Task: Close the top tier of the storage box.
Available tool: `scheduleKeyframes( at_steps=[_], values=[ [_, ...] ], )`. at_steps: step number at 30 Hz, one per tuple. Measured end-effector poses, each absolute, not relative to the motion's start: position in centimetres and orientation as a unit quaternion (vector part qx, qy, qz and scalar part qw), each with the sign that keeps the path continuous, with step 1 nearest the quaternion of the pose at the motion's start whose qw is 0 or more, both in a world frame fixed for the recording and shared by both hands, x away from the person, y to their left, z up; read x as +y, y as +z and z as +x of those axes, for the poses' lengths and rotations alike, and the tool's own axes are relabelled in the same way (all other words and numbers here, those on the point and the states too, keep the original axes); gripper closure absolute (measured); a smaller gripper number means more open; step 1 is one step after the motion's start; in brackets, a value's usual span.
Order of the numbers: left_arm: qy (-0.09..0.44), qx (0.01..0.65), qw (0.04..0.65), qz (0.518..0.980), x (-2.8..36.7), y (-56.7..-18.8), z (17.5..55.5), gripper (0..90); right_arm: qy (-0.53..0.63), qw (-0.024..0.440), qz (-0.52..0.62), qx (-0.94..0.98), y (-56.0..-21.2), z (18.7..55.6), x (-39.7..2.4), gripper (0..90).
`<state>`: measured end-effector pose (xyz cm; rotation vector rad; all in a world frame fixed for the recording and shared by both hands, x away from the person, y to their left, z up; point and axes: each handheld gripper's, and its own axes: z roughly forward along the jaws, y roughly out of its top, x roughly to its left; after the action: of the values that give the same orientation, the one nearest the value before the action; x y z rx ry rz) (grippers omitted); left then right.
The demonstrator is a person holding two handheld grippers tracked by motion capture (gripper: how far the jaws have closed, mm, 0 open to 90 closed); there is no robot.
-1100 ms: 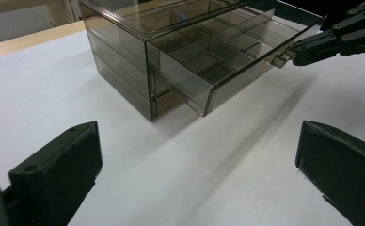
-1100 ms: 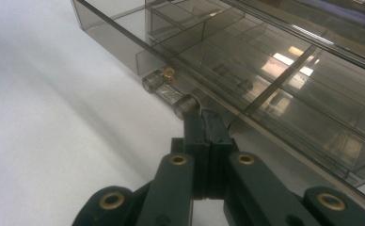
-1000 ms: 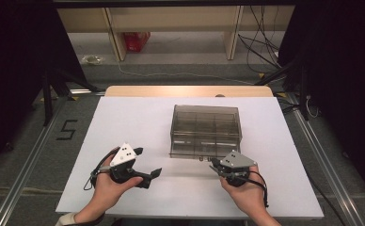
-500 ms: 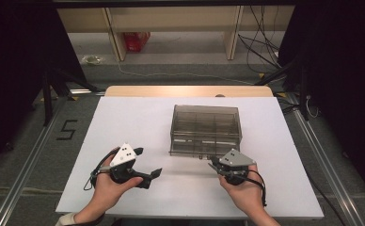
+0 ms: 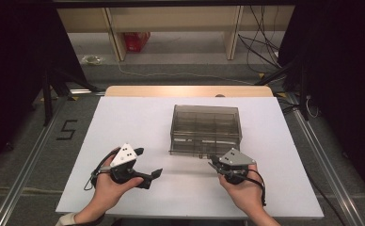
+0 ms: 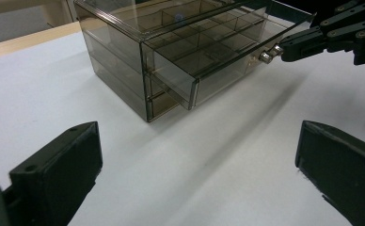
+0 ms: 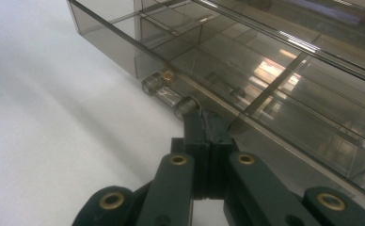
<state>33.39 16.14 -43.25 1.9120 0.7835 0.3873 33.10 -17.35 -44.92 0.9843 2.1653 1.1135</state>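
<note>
Right gripper (image 7: 204, 123) clamped on drawer knob (image 7: 186, 105) — drawer (image 6: 204, 56) partly out of organizer box (image 5: 205, 128), more pull left. Left gripper (image 5: 147, 165) wide, idle, well apart.

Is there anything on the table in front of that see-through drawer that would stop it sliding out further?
Nothing visible does. The right gripper is shut on the knob of the part-open drawer, and the white table in front of it is bare.

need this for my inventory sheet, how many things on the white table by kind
smoky clear drawer box: 1
handheld grippers: 2, the left gripper and the right gripper
total: 3
</note>
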Motion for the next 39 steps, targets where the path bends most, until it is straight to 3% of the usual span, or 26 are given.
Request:
scheduleKeyframes(
  at_steps=[39],
  values=[
    [0.160, 0.322, 0.497, 0.790, 16.1, -43.3, 33.4, 0.9, 0.410, 0.265, 0.380, 0.786, -44.7, 34.5, -17.1, 90.0]
  ],
)
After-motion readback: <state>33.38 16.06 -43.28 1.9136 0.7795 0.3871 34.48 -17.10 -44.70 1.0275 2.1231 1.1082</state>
